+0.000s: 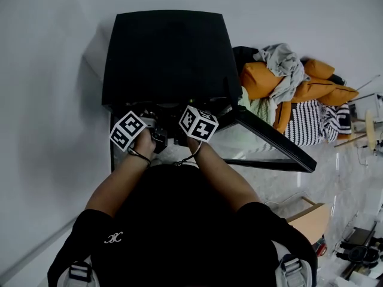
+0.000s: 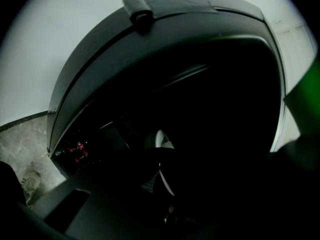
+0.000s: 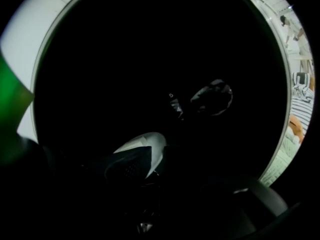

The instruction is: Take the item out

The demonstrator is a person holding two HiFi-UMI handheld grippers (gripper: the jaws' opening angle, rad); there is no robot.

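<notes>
A black box-shaped machine [image 1: 166, 55] stands before me with its front door [image 1: 272, 137] swung open to the right. Both grippers reach into its dark opening side by side; only the marker cubes show, left [image 1: 127, 130] and right [image 1: 198, 123], and the jaws are hidden inside. In the right gripper view a shoe-like item [image 3: 145, 151] with a white toe and dark mesh lies just ahead of the jaws. The left gripper view shows the same item's white edge [image 2: 160, 140] in the dark. It is too dark to tell how either pair of jaws stands.
A heap of orange, grey and striped clothes [image 1: 299, 88] lies to the right of the machine. A white wall [image 1: 42, 100] runs along the left. A wooden piece [image 1: 311, 220] and other gear sit on the marbled floor at lower right.
</notes>
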